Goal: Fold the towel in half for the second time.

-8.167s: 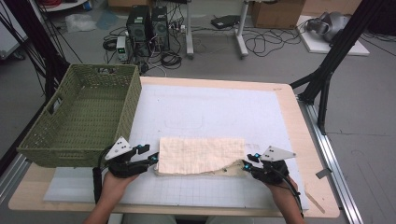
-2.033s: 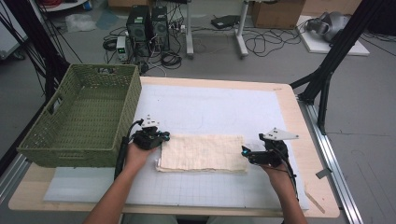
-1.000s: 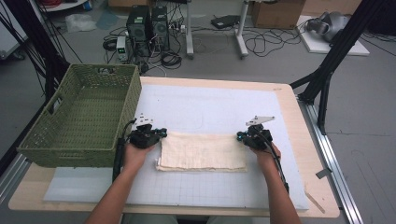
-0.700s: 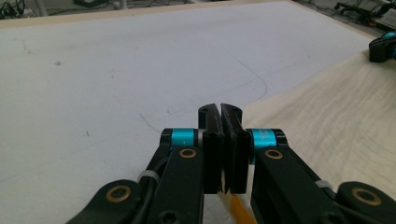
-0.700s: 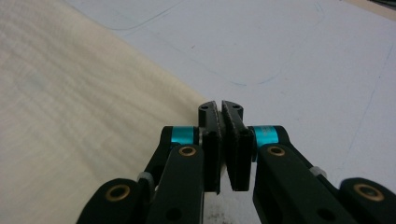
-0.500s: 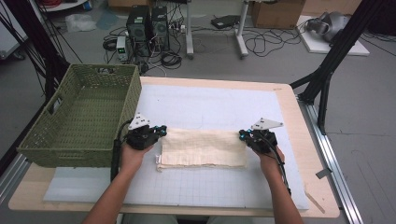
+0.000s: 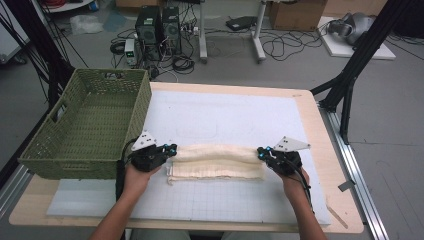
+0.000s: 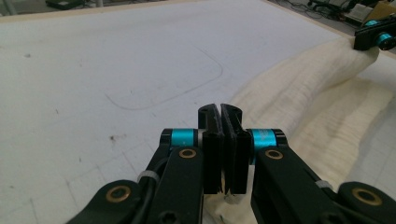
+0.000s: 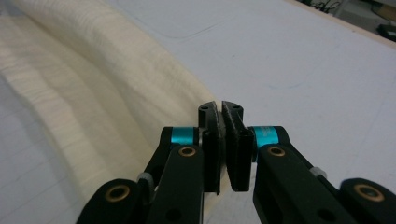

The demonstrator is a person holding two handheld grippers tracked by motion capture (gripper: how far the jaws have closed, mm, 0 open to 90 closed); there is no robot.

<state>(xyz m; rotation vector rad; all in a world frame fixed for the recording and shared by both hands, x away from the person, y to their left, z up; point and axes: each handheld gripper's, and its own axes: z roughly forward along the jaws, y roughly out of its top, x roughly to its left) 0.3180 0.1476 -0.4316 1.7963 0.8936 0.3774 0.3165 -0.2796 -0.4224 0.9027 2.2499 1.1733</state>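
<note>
A cream towel (image 7: 217,161) lies across the white mat (image 7: 225,112), its far edge lifted into a long roll over the near layer. My left gripper (image 7: 172,149) pinches the towel's left end. In the left gripper view its jaws (image 8: 220,108) are pressed together with a bit of cloth (image 8: 299,93) caught under them. My right gripper (image 7: 260,152) holds the right end. Its jaws (image 9: 220,106) stand nearly together in the right gripper view, and the raised fold (image 9: 93,70) runs up to them.
A green woven basket (image 7: 85,125) stands at the table's left, close to my left hand. The mat stretches bare beyond the towel. Past the wooden table's far edge (image 7: 225,86) are computers and cables on the floor.
Both grippers have drawn toward the person's side, pulling the towel's far edge up and over. The towel looks narrower and its far edge is now a raised roll.
</note>
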